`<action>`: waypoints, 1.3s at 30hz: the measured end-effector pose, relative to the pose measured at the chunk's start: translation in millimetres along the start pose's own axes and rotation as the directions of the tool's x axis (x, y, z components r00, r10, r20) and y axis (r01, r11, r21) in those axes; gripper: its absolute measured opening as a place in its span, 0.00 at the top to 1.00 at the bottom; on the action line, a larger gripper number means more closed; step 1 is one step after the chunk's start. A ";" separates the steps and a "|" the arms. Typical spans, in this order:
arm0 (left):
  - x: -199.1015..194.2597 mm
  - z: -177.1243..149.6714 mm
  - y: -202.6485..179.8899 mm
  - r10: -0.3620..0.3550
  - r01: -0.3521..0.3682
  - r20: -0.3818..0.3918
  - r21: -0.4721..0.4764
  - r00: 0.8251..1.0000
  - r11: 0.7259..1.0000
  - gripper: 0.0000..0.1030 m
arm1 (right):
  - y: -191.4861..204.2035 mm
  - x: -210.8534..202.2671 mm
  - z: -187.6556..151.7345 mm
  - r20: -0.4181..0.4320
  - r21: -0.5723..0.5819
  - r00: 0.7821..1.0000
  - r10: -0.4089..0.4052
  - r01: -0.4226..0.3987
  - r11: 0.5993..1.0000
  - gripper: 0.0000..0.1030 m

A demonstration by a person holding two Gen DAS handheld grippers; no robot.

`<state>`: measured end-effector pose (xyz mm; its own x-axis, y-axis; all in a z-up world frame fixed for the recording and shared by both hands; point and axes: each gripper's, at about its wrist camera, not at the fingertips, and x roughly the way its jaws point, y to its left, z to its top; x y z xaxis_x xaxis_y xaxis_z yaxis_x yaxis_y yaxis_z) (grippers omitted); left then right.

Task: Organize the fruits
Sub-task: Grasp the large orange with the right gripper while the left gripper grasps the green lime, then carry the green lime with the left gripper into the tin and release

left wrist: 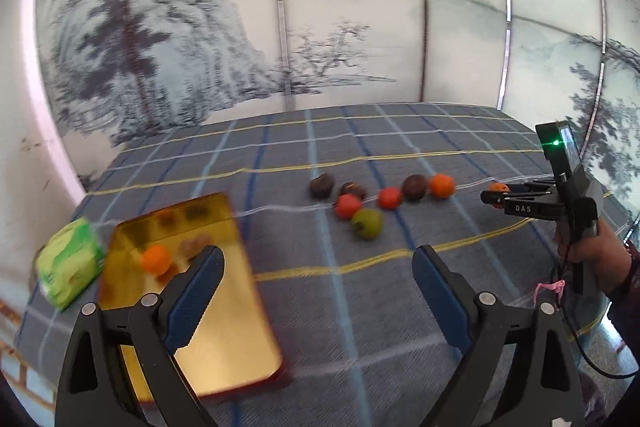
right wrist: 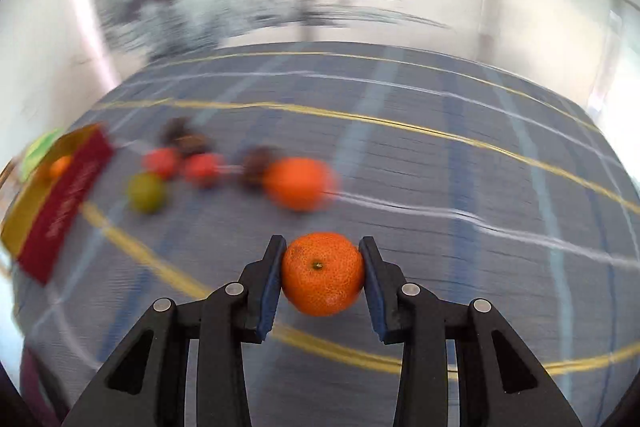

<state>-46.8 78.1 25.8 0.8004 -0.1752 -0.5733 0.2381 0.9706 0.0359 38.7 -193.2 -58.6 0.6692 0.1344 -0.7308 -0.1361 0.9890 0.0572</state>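
- Our right gripper (right wrist: pixel 322 273) clamps a tangerine (right wrist: pixel 322 273) above the cloth (right wrist: pixel 440 187).
- Our left gripper (left wrist: pixel 318 269) gapes, holding nothing, near the tray (left wrist: pixel 232 307).
- One orange (left wrist: pixel 156 259) sits in the tray; seven fruits (left wrist: pixel 366 223) left on the cloth.

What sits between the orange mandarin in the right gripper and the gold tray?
The loose fruit cluster lies along that path: an orange mandarin nearest, then dark and red fruits and a green fruit. The right gripper would need to carry its orange mandarin above them to the gold tray.
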 end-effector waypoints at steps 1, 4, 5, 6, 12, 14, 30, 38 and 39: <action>13.8 6.8 -7.6 -0.027 0.027 -0.006 0.005 1.000 1.000 0.09 | -11.1 2.0 -1.0 -0.007 0.026 1.000 -0.022 0.022 0.999 0.63; 45.8 18.0 -20.0 -0.055 0.055 -0.030 -0.004 0.998 0.999 0.09 | -43.0 11.3 -6.2 -0.040 0.126 0.998 -0.044 0.048 0.991 0.62; 63.1 21.8 -24.3 -0.065 0.065 -0.053 -0.006 0.996 0.998 0.09 | -50.5 11.5 -6.2 -0.039 0.152 0.999 -0.026 0.032 0.988 0.62; 73.9 24.1 -26.2 -0.057 0.057 -0.072 -0.006 0.996 0.998 0.10 | -53.8 9.0 -5.0 -0.022 0.161 1.000 -0.022 0.025 0.987 0.62; 127.4 25.1 -34.0 -0.036 0.032 -0.154 -0.024 0.987 0.999 0.20 | -61.0 10.6 -5.4 -0.034 0.157 0.999 0.013 -0.008 0.988 0.62; 139.3 22.8 -33.9 -0.026 0.021 -0.173 -0.031 0.984 0.999 0.25 | -58.6 9.1 -5.8 -0.033 0.159 0.999 0.023 -0.017 0.987 0.62; 181.5 1.4 -28.5 0.003 -0.030 -0.267 -0.098 0.964 0.995 0.68 | -52.7 15.8 -0.6 -0.034 0.163 0.998 0.043 -0.037 0.986 0.60; 176.5 0.8 -14.3 0.016 -0.058 -0.246 -0.165 0.969 0.985 0.68 | -47.0 17.0 0.8 -0.043 0.141 0.999 0.024 -0.017 0.990 0.59; 175.7 1.0 -12.6 0.019 -0.063 -0.242 -0.174 0.970 0.983 0.68 | -46.0 17.3 1.1 -0.043 0.143 0.999 0.023 -0.017 0.990 0.59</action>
<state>91.3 34.9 -74.6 0.6476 -0.1112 -0.7538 0.0882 0.9936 -0.0708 57.4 -236.3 -73.2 0.6340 0.1545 -0.7577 -0.0414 0.9852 0.1663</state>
